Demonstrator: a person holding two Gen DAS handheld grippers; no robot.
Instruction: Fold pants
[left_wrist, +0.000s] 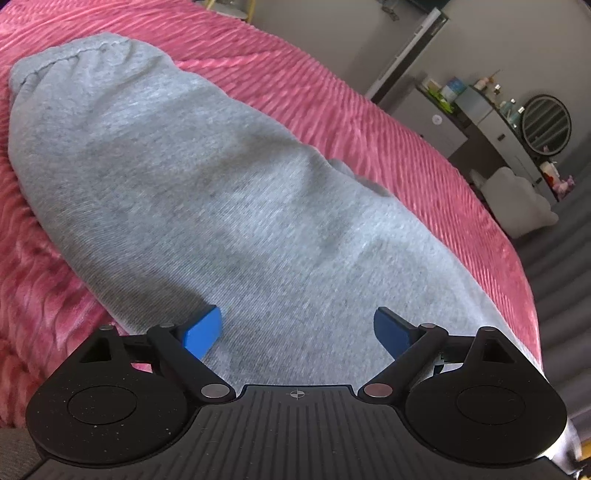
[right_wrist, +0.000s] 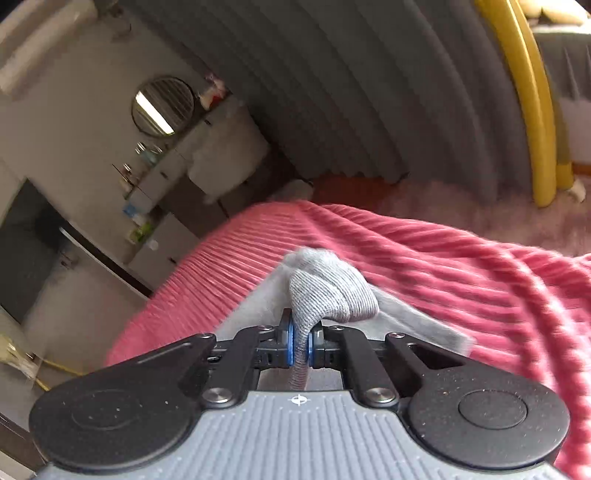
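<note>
Pink ribbed bedspread (left_wrist: 388, 122) under grey pants (left_wrist: 207, 192); dresser (left_wrist: 491, 129), round mirror (left_wrist: 546, 123) beyond.

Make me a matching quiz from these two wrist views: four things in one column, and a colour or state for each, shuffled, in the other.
Things:
1. left gripper
2. right gripper
3. blanket
4. pants

States:
A. pink, ribbed, spread under the garment
B. pinching a bunch of grey fabric
C. grey, lying flat
D. jaws wide apart, nothing between the pads

Pairs: 1-D, 2-B, 3-A, 4-C
</note>
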